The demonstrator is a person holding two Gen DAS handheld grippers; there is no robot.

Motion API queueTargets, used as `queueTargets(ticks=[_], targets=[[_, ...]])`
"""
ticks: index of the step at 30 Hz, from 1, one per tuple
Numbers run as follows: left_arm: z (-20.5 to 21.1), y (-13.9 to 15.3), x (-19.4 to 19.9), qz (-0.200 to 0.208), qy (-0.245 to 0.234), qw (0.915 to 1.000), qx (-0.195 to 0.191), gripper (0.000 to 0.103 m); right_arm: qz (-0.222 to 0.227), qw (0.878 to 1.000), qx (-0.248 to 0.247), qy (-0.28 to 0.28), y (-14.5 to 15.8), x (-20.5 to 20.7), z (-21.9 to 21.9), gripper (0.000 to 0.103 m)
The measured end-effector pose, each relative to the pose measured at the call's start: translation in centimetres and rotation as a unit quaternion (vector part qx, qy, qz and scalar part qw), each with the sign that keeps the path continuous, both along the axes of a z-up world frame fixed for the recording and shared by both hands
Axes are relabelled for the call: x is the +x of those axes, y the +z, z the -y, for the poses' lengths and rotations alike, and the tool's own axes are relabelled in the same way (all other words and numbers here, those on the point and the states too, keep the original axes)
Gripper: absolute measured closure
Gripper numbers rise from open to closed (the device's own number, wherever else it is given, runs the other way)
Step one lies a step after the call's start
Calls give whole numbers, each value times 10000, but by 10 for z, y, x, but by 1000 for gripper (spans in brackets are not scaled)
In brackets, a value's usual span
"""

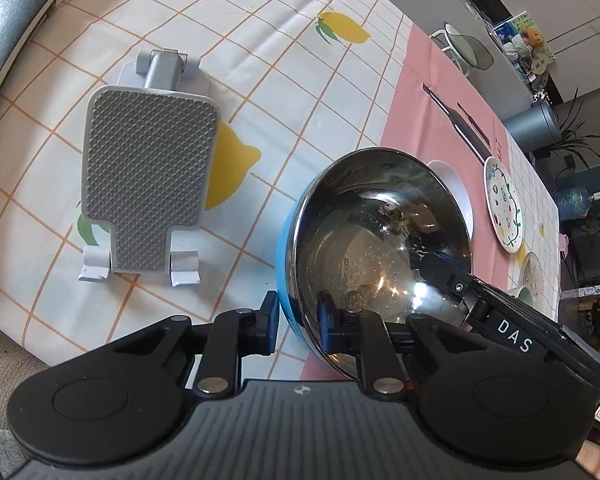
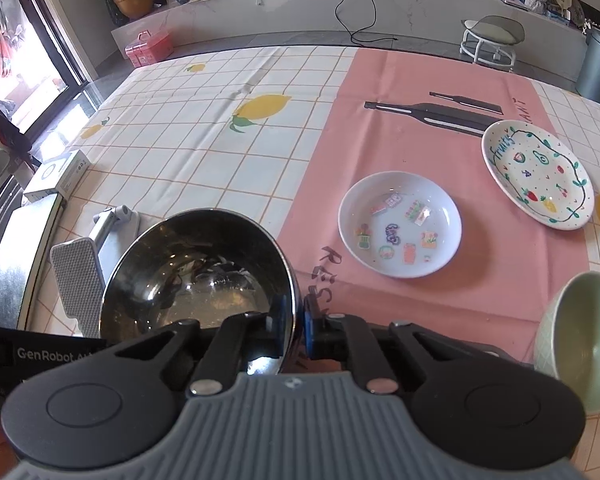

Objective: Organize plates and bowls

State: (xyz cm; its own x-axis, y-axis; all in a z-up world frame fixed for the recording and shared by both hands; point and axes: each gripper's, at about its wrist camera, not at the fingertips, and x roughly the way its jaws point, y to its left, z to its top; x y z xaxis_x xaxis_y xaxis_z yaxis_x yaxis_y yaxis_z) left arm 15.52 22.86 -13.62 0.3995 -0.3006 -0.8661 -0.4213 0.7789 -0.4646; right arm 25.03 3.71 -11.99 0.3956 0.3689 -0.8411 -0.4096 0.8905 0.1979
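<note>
Between tongs (image 1: 298, 320): shiny blue-sided bowl (image 1: 380, 240)

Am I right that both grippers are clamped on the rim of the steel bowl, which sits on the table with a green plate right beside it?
Nearly: the dish beside the steel bowl is a white plate with small pictures, as the right wrist view shows. Both the left gripper and the right gripper do clamp its rim.

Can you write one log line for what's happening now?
left gripper: shut on steel bowl rim | right gripper: shut on same rim | bowl: tilted
</note>
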Motion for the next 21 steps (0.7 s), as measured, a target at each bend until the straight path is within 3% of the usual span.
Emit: queueTargets(ticks=[8,15,21], targets=[[2,23,-6,611,-30,9976,332,81,31,9993,312,-191,9,-4,8,97],[5,33,-10,1005,139,9948,108,84,302,9983,399,-296,29,-13,19,97],[14,49,-16,1534,-23,9882,0,84,716,9960,393,-374,52,-27,33,97]])
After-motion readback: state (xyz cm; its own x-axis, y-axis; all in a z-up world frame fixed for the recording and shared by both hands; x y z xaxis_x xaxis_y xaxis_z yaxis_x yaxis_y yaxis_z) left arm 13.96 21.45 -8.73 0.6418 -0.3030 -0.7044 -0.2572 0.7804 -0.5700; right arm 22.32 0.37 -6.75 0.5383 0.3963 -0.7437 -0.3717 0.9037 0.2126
